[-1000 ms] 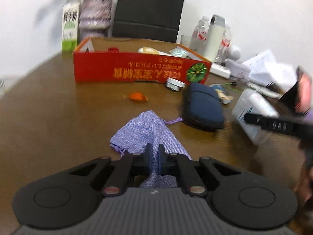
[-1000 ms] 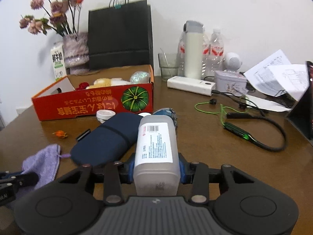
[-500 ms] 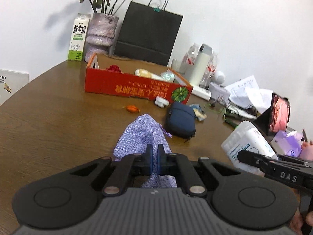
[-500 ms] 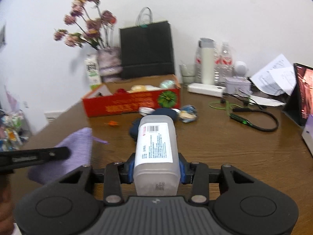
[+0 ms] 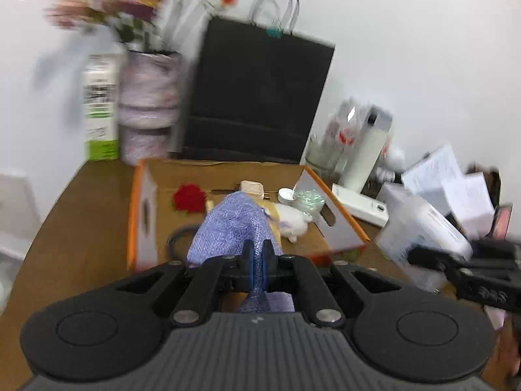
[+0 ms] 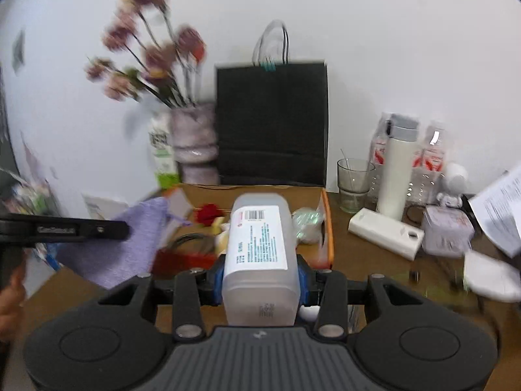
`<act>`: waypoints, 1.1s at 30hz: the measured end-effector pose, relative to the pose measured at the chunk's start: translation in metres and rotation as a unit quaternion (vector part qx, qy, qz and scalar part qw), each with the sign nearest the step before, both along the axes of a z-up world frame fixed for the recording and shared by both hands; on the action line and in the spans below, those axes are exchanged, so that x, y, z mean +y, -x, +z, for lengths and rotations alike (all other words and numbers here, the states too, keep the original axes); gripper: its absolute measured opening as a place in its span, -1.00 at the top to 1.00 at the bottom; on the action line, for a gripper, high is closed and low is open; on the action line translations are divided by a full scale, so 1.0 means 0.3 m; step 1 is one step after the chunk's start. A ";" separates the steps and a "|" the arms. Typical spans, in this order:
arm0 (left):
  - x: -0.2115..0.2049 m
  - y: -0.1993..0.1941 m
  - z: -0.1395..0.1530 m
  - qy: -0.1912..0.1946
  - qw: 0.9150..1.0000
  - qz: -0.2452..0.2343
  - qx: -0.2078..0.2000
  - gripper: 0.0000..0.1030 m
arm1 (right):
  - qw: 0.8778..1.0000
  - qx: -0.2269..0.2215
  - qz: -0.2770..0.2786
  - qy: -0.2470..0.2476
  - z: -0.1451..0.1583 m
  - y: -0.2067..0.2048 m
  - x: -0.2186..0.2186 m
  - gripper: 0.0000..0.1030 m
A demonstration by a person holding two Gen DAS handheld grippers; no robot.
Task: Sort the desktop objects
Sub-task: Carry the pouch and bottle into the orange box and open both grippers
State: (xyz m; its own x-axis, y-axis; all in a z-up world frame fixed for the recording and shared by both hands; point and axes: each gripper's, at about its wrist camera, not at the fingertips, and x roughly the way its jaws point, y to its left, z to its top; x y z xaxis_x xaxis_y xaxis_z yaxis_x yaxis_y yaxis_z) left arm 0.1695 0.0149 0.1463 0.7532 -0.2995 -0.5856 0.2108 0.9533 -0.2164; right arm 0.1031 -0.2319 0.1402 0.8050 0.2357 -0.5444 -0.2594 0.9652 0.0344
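Observation:
My left gripper [image 5: 258, 257] is shut on a purple cloth pouch [image 5: 232, 224] and holds it in the air over the near side of the open red cardboard box [image 5: 143, 215]. My right gripper [image 6: 260, 273] is shut on a white plastic bottle [image 6: 259, 247] with a printed label, held above the box's near edge [image 6: 327, 228]. The pouch also shows at the left of the right wrist view [image 6: 130, 244], and the bottle at the right of the left wrist view [image 5: 420, 231]. The box holds a red flower [image 5: 189, 197], a black cable and several small items.
Behind the box stand a black paper bag [image 5: 257, 97], a vase of flowers [image 5: 149, 107] and a milk carton [image 5: 99, 104]. To the right are a glass [image 6: 353, 179], a white flask [image 6: 399, 163], water bottles, a white power bank [image 6: 386, 233] and papers [image 6: 501, 208].
Both grippers have risen and moved forward from the table to above the box, carrying the pouch and the bottle with them. Both stayed shut.

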 end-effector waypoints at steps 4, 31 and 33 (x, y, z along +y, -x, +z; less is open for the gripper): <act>0.019 -0.316 -0.042 -0.015 0.998 -0.006 0.061 0.89 | 0.989 0.100 -0.010 0.108 -0.037 -0.418 0.071 0.24; -0.119 -0.147 -0.151 -0.126 0.982 0.130 -0.049 -0.91 | 0.991 0.092 -0.073 0.070 -0.251 -0.529 0.136 -0.54; -0.095 -0.115 -0.115 -0.103 0.984 0.136 -0.047 -0.94 | 0.993 0.074 -0.066 0.058 -0.194 -0.488 0.132 -0.62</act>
